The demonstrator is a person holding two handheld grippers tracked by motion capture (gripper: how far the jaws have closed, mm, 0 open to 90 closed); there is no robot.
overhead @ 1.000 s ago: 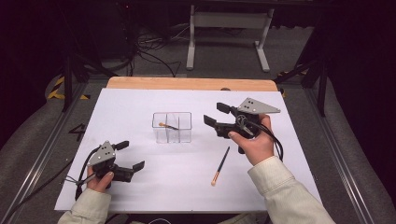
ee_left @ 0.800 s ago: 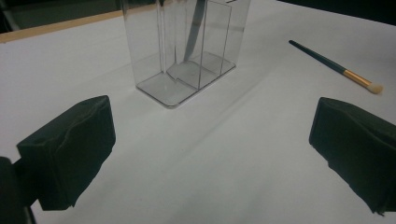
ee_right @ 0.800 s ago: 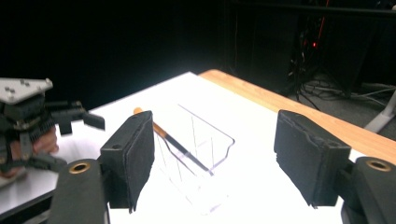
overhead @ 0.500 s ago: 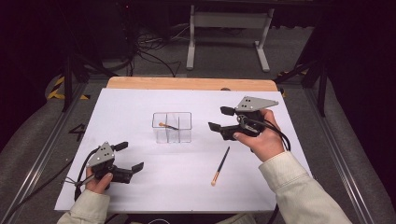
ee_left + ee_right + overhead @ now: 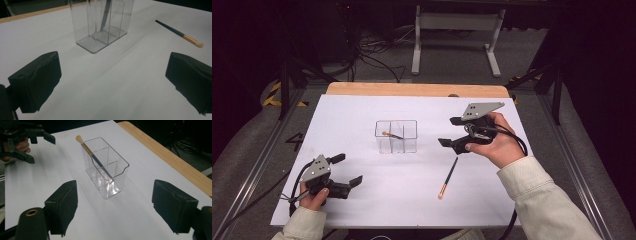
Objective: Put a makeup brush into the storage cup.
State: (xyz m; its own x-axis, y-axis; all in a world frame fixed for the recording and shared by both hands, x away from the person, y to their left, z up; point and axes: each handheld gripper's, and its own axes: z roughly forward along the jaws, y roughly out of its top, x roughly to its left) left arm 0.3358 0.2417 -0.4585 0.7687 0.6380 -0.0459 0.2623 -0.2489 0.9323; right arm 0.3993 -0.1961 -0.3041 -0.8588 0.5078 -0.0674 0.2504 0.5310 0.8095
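Observation:
A clear plastic organizer (image 5: 396, 136) with several compartments stands mid-table, and a dark-handled brush (image 5: 391, 134) leans inside it with its bristle end up. A second brush (image 5: 448, 177) lies flat on the white table in front of my right hand. My right gripper (image 5: 449, 131) hovers just right of the organizer (image 5: 107, 175), pointing at it. Its jaws have just been opening and nothing is between them. My left gripper (image 5: 347, 169) rests open and empty near the front left, facing the organizer (image 5: 100, 25) and the loose brush (image 5: 180, 33).
The white sheet (image 5: 362, 110) covers a wooden table whose far edge (image 5: 417, 90) shows bare. Metal rails run along both sides. A grey stand (image 5: 457, 22) and cables sit on the floor beyond. My left gripper (image 5: 32, 145) appears far off in the right gripper view.
My right gripper's jaws stand wider apart than before, and the hand has eased slightly right, away from the organizer. The left gripper and both brushes have not moved.

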